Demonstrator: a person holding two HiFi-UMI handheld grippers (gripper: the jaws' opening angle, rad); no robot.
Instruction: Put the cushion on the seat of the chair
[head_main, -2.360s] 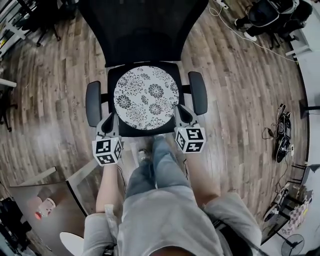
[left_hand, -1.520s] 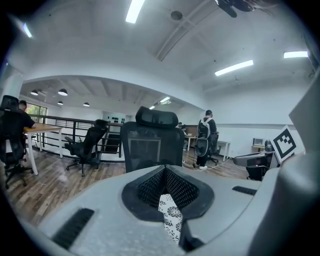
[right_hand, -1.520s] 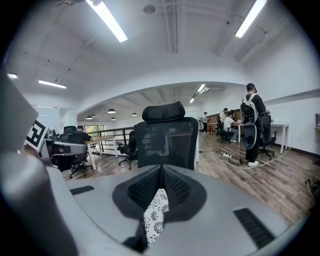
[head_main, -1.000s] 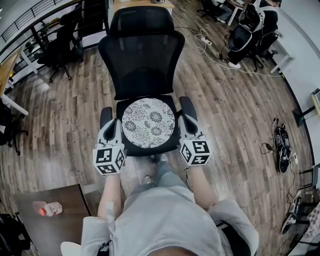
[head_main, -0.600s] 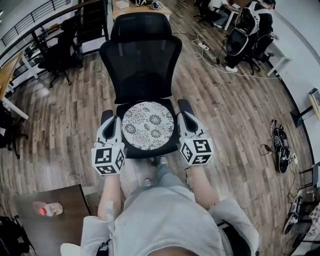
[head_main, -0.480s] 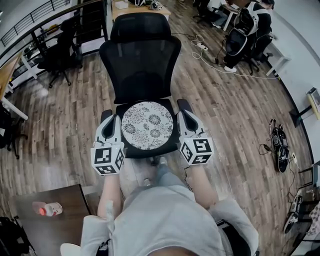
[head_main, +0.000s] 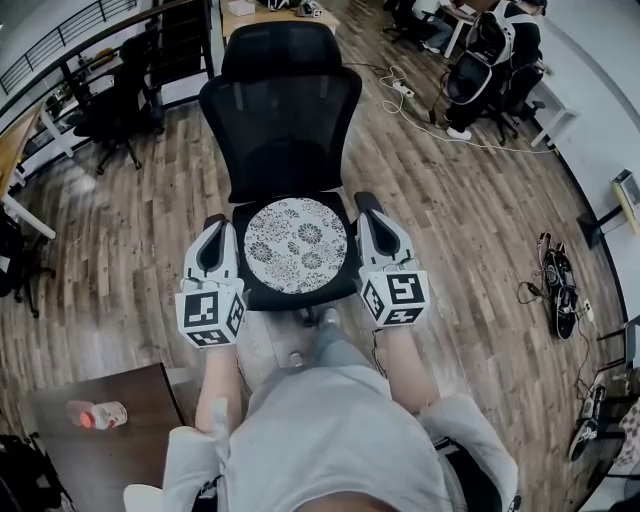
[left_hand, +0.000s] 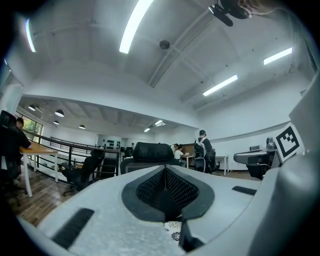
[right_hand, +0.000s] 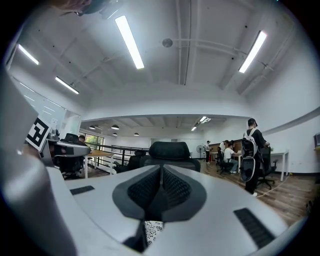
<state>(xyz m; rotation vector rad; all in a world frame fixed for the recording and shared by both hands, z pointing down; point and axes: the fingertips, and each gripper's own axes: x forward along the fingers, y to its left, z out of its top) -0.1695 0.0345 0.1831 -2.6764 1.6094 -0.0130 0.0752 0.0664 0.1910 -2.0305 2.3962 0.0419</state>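
1. Cushion (head_main: 296, 247), in the head view: a round one with a black-and-white flower print, lying flat at frame centre on the seat (head_main: 300, 293) of the black mesh-backed office chair (head_main: 282, 115). The left gripper (head_main: 216, 232) is just beside its left edge and the right gripper (head_main: 370, 218) just beside its right edge. Neither appears to touch the cushion. Judging by this, the placing is done and only taking the hands away is left.

2. Left gripper view: the claw is fully closed, its two ribbed pads (left_hand: 152, 187) pressed together at frame centre with nothing between them. A sliver of the flower print shows below the jaws at bottom centre. The chair's headrest (left_hand: 152, 151) rises just beyond them.

3. Right gripper view: this claw is also closed and empty, its ribbed pads (right_hand: 175, 187) meeting at frame centre. A strip of the flowered cushion shows beneath them at the bottom edge. The headrest stands behind, in the middle of the frame.

4. Writing: each gripper's marker cube (head_main: 208, 318) carries only square black-and-white patterns. No brand, label or readable word shows on the cushion or the chair in any view.
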